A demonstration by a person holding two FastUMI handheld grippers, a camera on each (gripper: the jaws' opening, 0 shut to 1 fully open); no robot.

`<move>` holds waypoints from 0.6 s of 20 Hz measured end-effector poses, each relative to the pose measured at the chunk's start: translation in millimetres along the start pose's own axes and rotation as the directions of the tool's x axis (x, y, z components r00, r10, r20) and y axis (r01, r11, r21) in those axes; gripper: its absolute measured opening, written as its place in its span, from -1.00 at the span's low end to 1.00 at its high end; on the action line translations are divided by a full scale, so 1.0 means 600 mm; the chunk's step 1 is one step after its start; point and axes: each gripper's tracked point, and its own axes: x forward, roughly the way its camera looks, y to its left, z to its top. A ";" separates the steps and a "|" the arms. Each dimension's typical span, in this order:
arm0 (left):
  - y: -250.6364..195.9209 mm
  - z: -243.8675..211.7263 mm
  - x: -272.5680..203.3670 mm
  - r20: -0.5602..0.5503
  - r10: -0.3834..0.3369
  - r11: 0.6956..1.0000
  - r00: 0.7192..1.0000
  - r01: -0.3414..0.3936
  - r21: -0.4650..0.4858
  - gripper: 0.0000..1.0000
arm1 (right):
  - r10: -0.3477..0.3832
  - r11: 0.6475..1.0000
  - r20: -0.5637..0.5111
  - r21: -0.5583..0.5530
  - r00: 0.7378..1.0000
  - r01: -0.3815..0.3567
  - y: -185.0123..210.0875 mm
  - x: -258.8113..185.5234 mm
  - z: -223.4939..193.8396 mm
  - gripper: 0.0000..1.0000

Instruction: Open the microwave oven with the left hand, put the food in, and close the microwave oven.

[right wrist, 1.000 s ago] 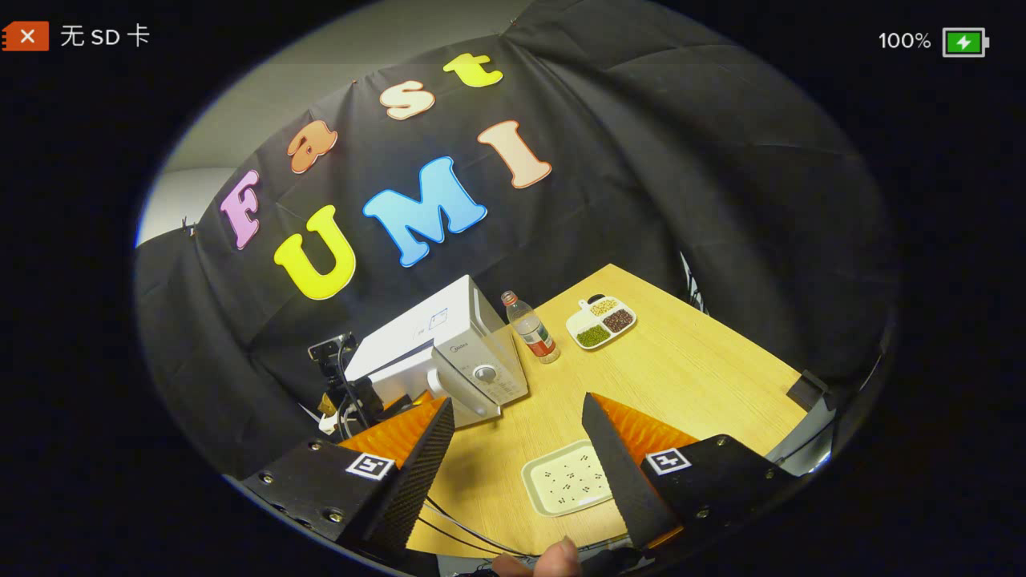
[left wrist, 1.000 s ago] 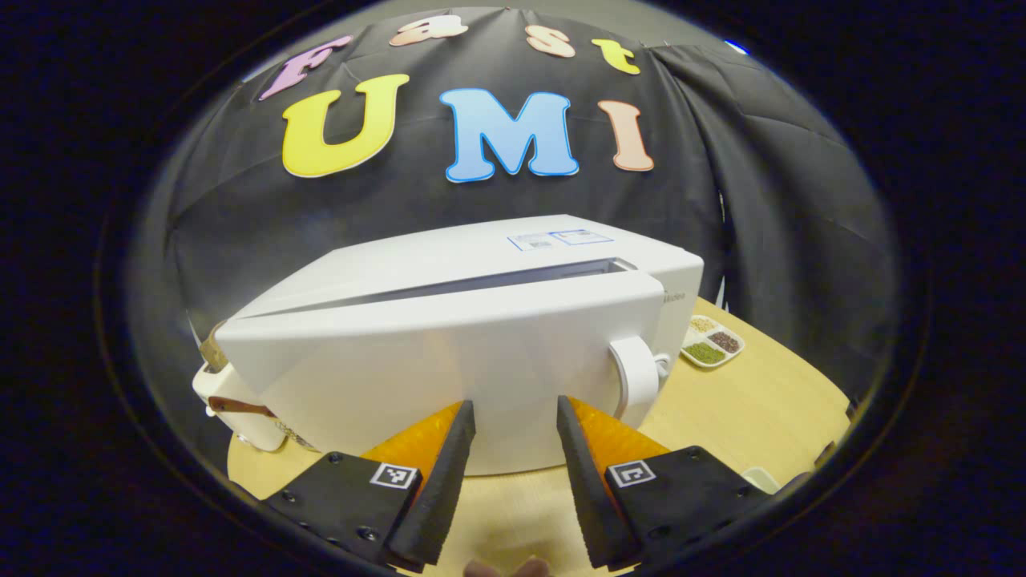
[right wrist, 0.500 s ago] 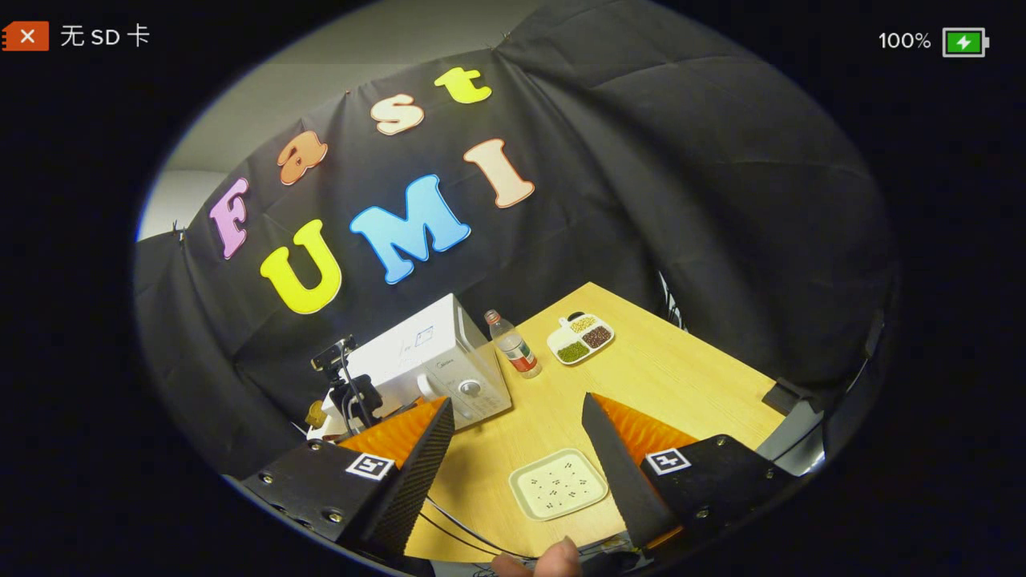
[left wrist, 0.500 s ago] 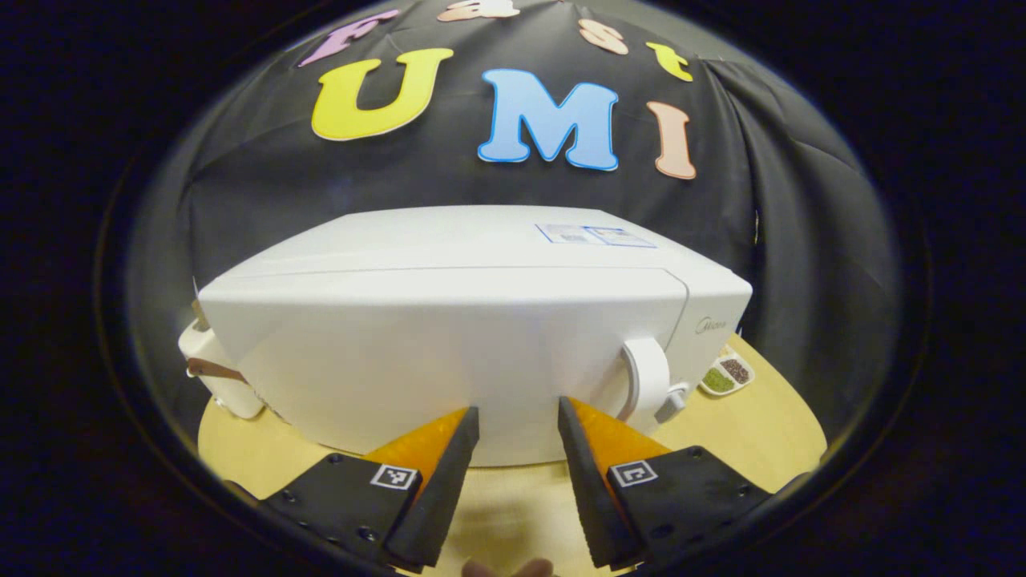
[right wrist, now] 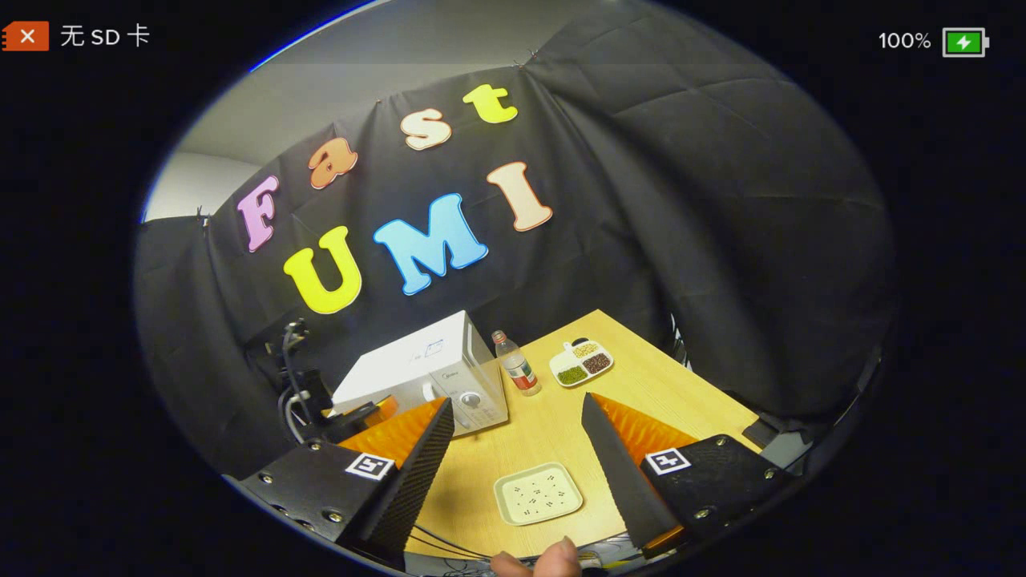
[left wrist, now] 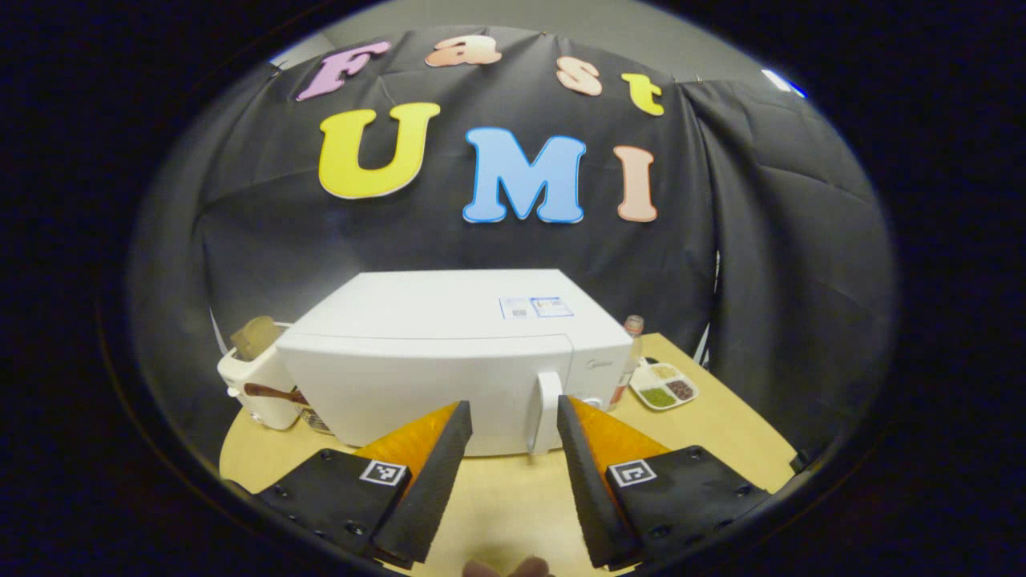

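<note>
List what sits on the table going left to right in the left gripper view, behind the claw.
White container with a brown-handled utensil → white box-shaped microwave oven → clear plastic bottle → white divided dish of grains.

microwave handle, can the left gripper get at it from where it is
Probably yes: the left gripper is open and empty, facing the shut microwave, and its handle stands just ahead over bare table with nothing between.
</note>
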 end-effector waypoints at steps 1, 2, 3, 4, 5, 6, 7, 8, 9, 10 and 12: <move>-0.010 0.029 -0.054 0.045 0.009 1.000 0.999 -0.010 0.010 0.53 | 0.010 1.000 0.014 -0.003 1.000 -0.010 -0.010 -0.008 0.012 0.96; -0.019 0.060 -0.110 0.092 0.022 0.999 0.995 -0.025 0.026 0.54 | 0.017 1.000 0.020 -0.011 1.000 -0.017 -0.018 -0.017 0.025 0.96; -0.031 0.089 -0.164 0.134 0.037 0.998 0.990 -0.043 0.041 0.54 | 0.030 0.999 0.031 -0.025 0.999 -0.029 -0.023 -0.028 0.038 0.95; -0.048 0.111 -0.221 0.172 0.048 0.997 0.984 -0.059 0.058 0.45 | 0.047 0.997 0.058 -0.059 0.997 -0.044 -0.023 -0.041 0.059 0.95; -0.068 0.135 -0.273 0.204 0.052 0.995 0.978 -0.068 0.070 0.55 | 0.060 0.993 0.085 -0.105 0.995 -0.051 -0.026 -0.052 0.080 0.95; -0.089 0.155 -0.322 0.231 0.054 0.994 0.971 -0.074 0.077 0.62 | 0.077 0.986 0.107 -0.154 0.991 -0.060 -0.025 -0.060 0.097 0.95; -0.111 0.177 -0.371 0.259 0.053 0.994 0.964 -0.077 0.082 0.63 | 0.101 0.978 0.126 -0.195 0.987 -0.075 -0.019 -0.069 0.110 0.95; -0.128 0.201 -0.417 0.295 0.058 0.993 0.954 -0.086 0.083 0.64 | 0.127 0.971 0.143 -0.222 0.981 -0.093 -0.009 -0.075 0.122 0.95; -0.141 0.223 -0.460 0.326 0.064 0.992 0.943 -0.096 0.083 0.67 | 0.152 0.965 0.155 -0.239 0.976 -0.112 0.002 -0.082 0.130 0.96; -0.153 0.235 -0.503 0.350 0.068 0.992 0.934 -0.101 0.078 0.76 | 0.169 0.961 0.159 -0.246 0.973 -0.126 0.012 -0.085 0.134 0.96; -0.164 0.259 -0.563 0.379 0.073 0.993 0.922 -0.102 0.059 0.82 | 0.178 0.959 0.164 -0.252 0.970 -0.133 0.027 -0.087 0.140 0.95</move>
